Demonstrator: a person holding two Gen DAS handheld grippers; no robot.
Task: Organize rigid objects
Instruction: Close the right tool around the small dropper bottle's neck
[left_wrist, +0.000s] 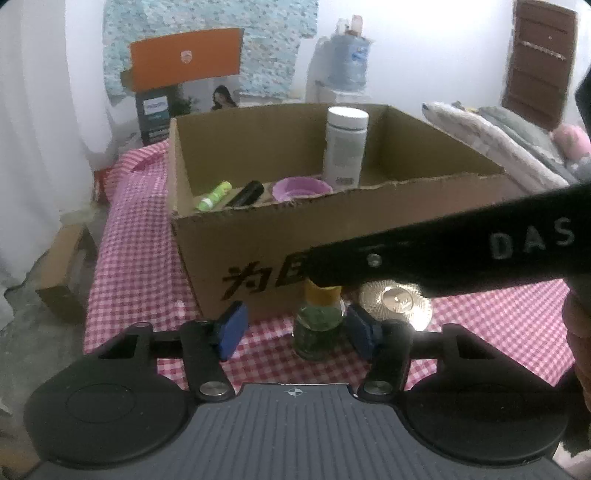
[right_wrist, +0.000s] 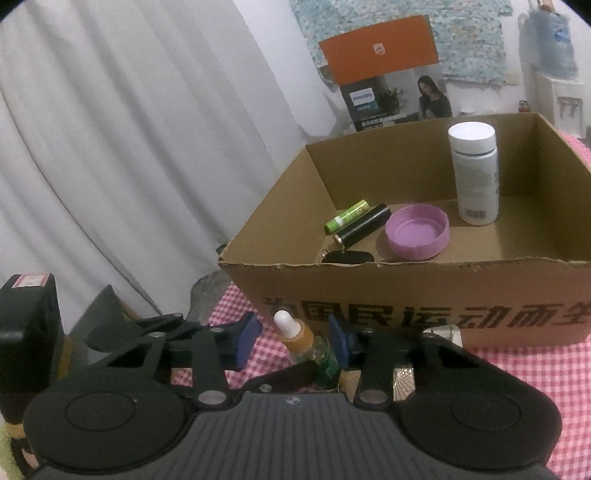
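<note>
Left hand-held gripper (left_wrist: 293, 328): blue pads spread, straddling a small green glass bottle with a yellow collar (left_wrist: 319, 325) that stands on the pink-checked table cloth (left_wrist: 147, 258); only the right pad looks close to touching it. Right hand-held gripper (right_wrist: 291, 341): also spread, flanking the bottle's white dropper tip. Risk: both tools crowd one bottle, so an uneven squeeze may tip it against the open brown cardboard box (left_wrist: 258, 243) just behind.

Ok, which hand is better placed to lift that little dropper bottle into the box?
Left, probably: the left tongs straddle the dropper bottle low around its glass body, while the right tongs sit high at its cap.
</note>
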